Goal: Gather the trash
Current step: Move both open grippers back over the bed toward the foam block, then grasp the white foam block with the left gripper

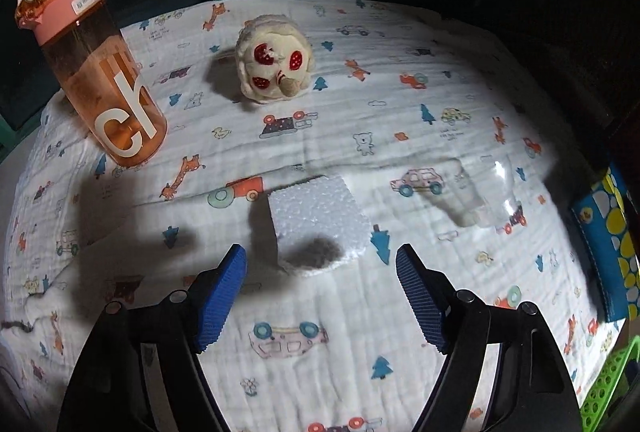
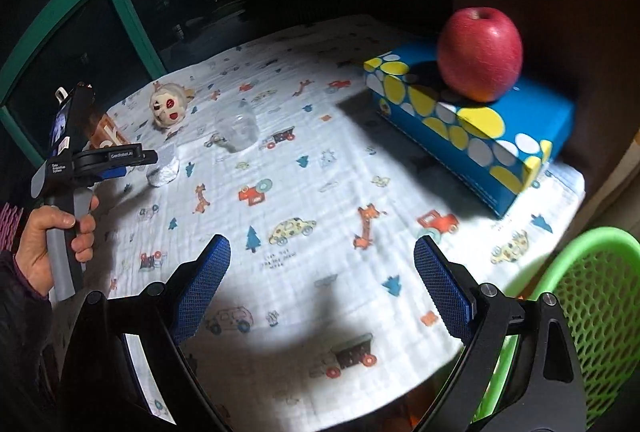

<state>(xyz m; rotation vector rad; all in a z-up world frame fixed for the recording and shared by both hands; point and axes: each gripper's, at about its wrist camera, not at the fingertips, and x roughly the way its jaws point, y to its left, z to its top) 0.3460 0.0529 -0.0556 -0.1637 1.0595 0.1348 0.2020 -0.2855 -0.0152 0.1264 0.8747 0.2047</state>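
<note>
Surface: printed cloth on a table before dark windows.
Far left: orange water bottle upright; plush toy behind.
Left gripper: fingers wide, empty, just short of the styrofoam block.
Middle: crumpled clear plastic lies uncollected.
Right gripper: fingers wide, empty.
Right: apple on tissue box; green basket at the edge.
Progress: seemingly nothing binned; both scraps remain.

A table covered by a white cartoon-print cloth carries an orange bottle, plush toy and foam block. A clear cup and blue dotted box also lie there
</note>
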